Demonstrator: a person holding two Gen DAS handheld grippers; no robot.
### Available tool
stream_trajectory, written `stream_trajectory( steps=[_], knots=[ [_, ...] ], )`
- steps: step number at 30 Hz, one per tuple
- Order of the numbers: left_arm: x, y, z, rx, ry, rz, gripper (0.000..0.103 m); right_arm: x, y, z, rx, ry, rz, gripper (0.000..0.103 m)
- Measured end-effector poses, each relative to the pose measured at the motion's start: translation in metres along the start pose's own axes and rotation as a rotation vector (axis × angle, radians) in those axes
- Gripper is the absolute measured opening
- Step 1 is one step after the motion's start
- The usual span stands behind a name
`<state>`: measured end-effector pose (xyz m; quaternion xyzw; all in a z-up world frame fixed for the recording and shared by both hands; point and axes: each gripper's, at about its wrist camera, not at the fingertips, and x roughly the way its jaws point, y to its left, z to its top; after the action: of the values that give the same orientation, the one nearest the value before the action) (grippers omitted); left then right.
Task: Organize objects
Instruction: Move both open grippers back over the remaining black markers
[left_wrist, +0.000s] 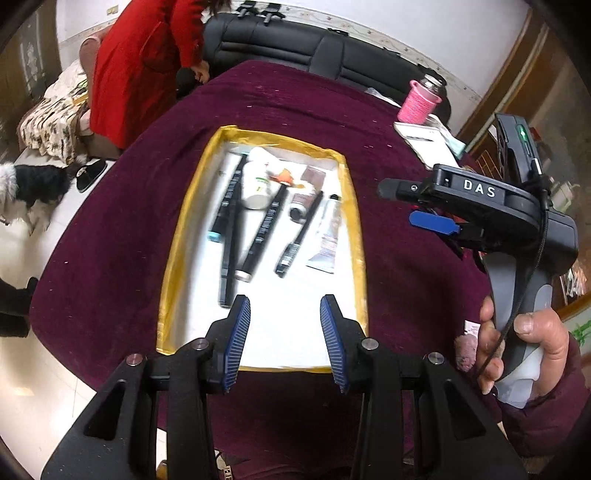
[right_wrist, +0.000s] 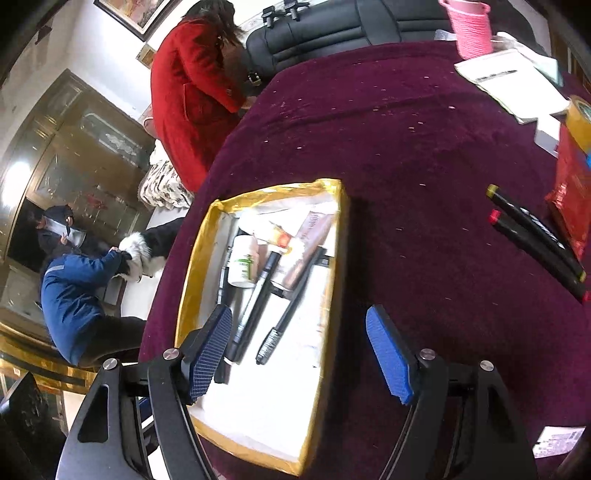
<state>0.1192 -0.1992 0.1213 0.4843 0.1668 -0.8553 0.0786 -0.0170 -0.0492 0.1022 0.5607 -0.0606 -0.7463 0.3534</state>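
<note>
Maroon velvet cloth (left_wrist: 122, 229) covers the table, and on it sits a shallow box (left_wrist: 354, 206) with a gold rim and a white floor. The left gripper (left_wrist: 285, 343) hangs over the box's near end, its blue pads a modest gap apart with nothing between them. Just beyond its fingertips lie black pens (left_wrist: 231, 236), a white bottle (left_wrist: 258, 184) on its side and a squeezed tube (left_wrist: 328, 232). The right gripper (right_wrist: 297, 354) stands with its fingers wide and empty; its left finger is over the box floor, its right finger over bare cloth outside the gold rim. Well off to the right of that finger two black markers (right_wrist: 535, 236) lie on the cloth beside a red packet (right_wrist: 572, 192). Far past the fingers stands a pink cup (right_wrist: 471, 29).
</note>
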Motion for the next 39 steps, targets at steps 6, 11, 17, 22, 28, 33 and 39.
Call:
stream_trajectory(
  steps=[6, 11, 17, 22, 28, 33, 39],
  knots=[
    [0.005, -0.043, -0.005, 0.060, 0.012, -0.040, 0.037, -0.031, -0.040, -0.004, 0.065, -0.044, -0.029, 0.072],
    [0.017, -0.083, -0.006, 0.121, 0.044, -0.088, 0.037, -0.061, -0.087, -0.013, 0.144, -0.096, -0.070, 0.074],
    [0.028, -0.120, -0.011, 0.187, 0.084, -0.130, 0.037, -0.090, -0.149, -0.021, 0.272, -0.140, -0.106, 0.074],
    [0.039, -0.135, -0.017, 0.200, 0.120, -0.137, 0.037, -0.114, -0.191, -0.024, 0.335, -0.183, -0.121, 0.074],
    [0.050, -0.136, -0.023, 0.176, 0.145, -0.139, 0.037, -0.146, -0.249, -0.023, 0.397, -0.228, -0.199, 0.074],
    [0.053, -0.130, -0.024, 0.142, 0.158, -0.137, 0.037, -0.156, -0.286, -0.016, 0.446, -0.219, -0.230, 0.074],
    [0.052, -0.124, -0.024, 0.118, 0.160, -0.122, 0.037, -0.126, -0.265, 0.002, 0.346, -0.134, -0.144, 0.074]
  ],
)
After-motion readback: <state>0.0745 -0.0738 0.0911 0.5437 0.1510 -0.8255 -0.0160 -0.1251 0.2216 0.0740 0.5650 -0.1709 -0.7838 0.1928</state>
